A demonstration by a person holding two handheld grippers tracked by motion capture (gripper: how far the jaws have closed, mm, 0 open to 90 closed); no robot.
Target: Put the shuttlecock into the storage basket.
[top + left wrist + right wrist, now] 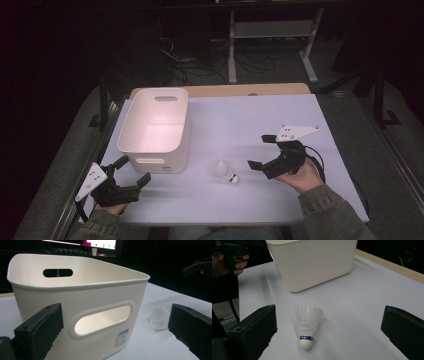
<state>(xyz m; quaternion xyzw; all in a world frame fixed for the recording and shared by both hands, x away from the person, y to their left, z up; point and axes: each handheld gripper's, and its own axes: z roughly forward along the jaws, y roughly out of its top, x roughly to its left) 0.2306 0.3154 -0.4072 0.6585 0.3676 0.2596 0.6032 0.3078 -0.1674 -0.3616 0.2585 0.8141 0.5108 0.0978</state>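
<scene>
Nothing looks done yet: the shuttlecock (226, 171) lies on its side on the white worktop (250, 120), near the middle of the near half, just right of the white bin (156, 127), which looks empty. The right claw (264, 151) hovers beside it, spread wide and holding nothing. The left claw (132, 171) is likewise spread, near the bin's near-left corner. Probably the shuttlecock goes in the bin. Open room lies right and far; both hands sit close to the near edge.

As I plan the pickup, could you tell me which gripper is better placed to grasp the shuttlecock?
Probably the right gripper: it is open, with the shuttlecock between its jaws. The left gripper faces the white bin.
</scene>
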